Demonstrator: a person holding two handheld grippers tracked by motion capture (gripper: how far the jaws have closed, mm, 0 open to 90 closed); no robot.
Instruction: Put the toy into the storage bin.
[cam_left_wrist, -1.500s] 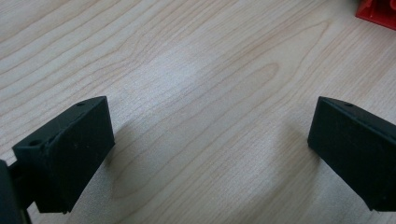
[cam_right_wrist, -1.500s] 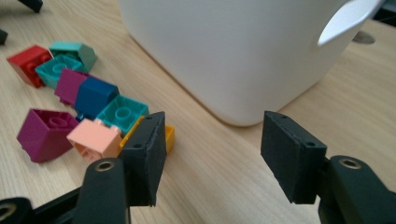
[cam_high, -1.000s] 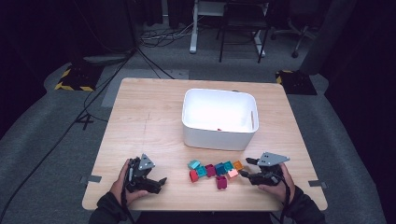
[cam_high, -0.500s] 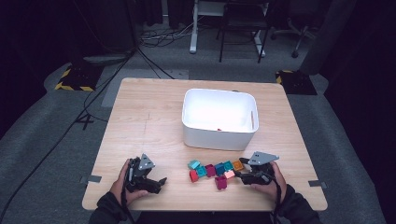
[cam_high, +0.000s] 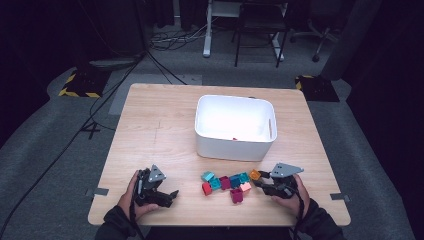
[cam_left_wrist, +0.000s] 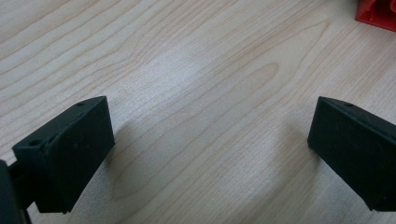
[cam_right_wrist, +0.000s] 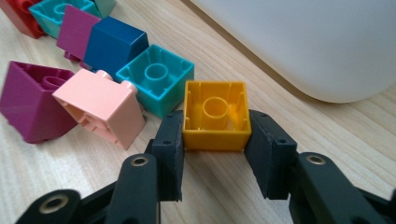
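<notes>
I've got the pale wooden counter (cam_high: 165, 125) in the high view, w/ the white rectangular plastic bin (cam_high: 234, 125) sitting centre, a bit toward the far side. Something small & red lies inside the bin near its front wall; can't tell what it is.

Near edge, just in front of the bin: a loose cluster of plastic building bricks (cam_high: 226, 182), all close together or touching. In the right gripper view I make out a tilted magenta brick (cam_right_wrist: 32, 100), a pale pink brick (cam_right_wrist: 100, 105) leaning against it, a dark blue brick (cam_right_wrist: 114, 44), and a teal brick lying studs-down w/ its hollow side up (cam_right_wrist: 156, 77).

Left tongs (cam_high: 170, 196) rest on the counter at the near left, well apart from the cluster, spread wide w/ bare wood between them. A red brick corner (cam_left_wrist: 377, 13) shows at the top right of the left gripper view.

Right tongs (cam_right_wrist: 215, 149) sit at the right end of the cluster. They've just closed in & are pinching the small orange-yellow plastic brick (cam_right_wrist: 215, 114), one pad on each side wall. That brick lies on the counter hollow side up, just beside the teal one, near the bin's front wall.
</notes>
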